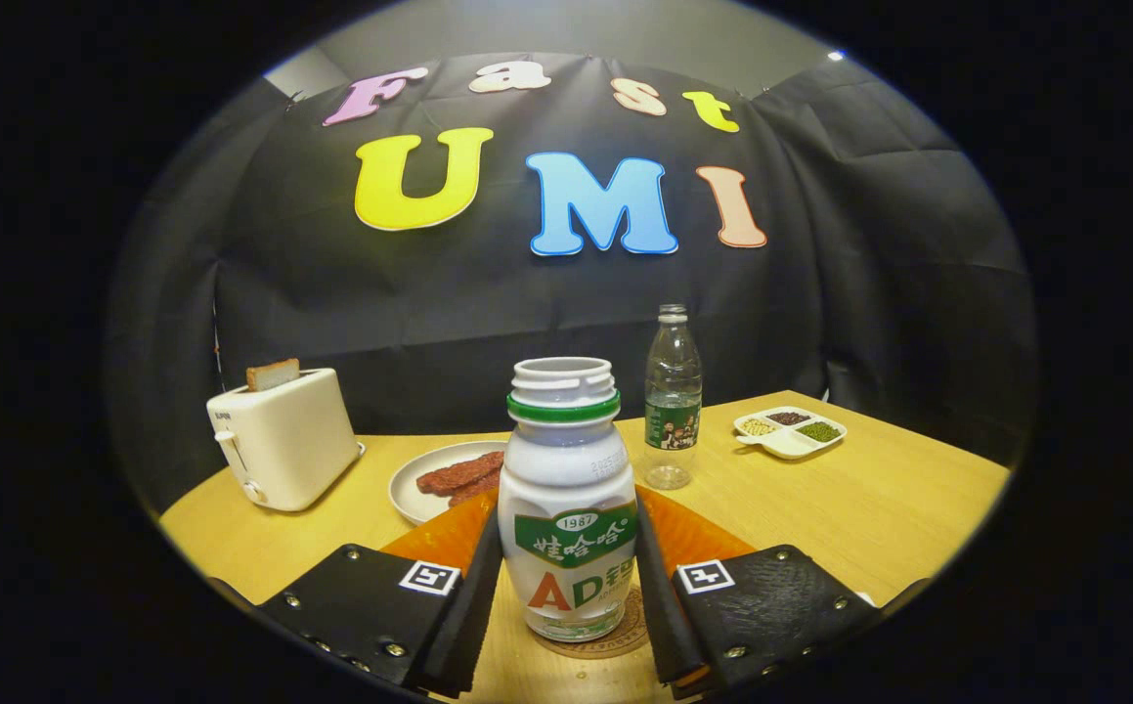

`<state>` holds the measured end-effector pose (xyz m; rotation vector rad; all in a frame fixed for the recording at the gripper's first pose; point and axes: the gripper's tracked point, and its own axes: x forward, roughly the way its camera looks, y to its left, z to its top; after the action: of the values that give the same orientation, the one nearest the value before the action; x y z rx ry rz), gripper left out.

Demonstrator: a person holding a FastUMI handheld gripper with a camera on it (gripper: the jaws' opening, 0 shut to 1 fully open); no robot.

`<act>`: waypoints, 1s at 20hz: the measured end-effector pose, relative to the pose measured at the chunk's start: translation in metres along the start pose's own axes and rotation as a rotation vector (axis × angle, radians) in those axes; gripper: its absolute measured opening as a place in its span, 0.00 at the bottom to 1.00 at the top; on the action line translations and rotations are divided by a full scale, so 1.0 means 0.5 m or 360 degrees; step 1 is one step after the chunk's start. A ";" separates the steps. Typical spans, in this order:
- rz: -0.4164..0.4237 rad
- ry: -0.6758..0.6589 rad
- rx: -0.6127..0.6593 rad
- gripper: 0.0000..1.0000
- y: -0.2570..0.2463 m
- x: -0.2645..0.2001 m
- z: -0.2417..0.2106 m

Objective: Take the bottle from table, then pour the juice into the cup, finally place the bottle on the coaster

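White juice bottle point(569, 508) upright on round coaster point(615, 640), cap off, hand-held gripper point(566, 587) fingers flanking its sides, contact unclear, orange mat point(693, 536) behind, plate of meat point(434, 479), toaster point(281, 440), clear bottle point(673, 396), divided dish point(789, 431) beyond on wooden counter point(879, 499)

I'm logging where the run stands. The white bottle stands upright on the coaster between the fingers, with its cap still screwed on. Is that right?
Not quite. The white bottle does stand upright on the coaster between the fingers of the gripper, but it has no cap: the gripper view shows its threaded neck open above the green ring.
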<state>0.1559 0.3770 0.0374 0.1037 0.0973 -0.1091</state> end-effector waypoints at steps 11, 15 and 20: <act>0.0291 -0.0127 0.0597 0.66 0.092 -0.091 0.048; 0.0356 -0.0149 0.0803 0.66 0.100 -0.113 0.055; 0.0429 -0.0190 0.1107 0.66 0.099 -0.119 0.071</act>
<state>0.1062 0.4285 0.0836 0.8011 -0.0784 0.1252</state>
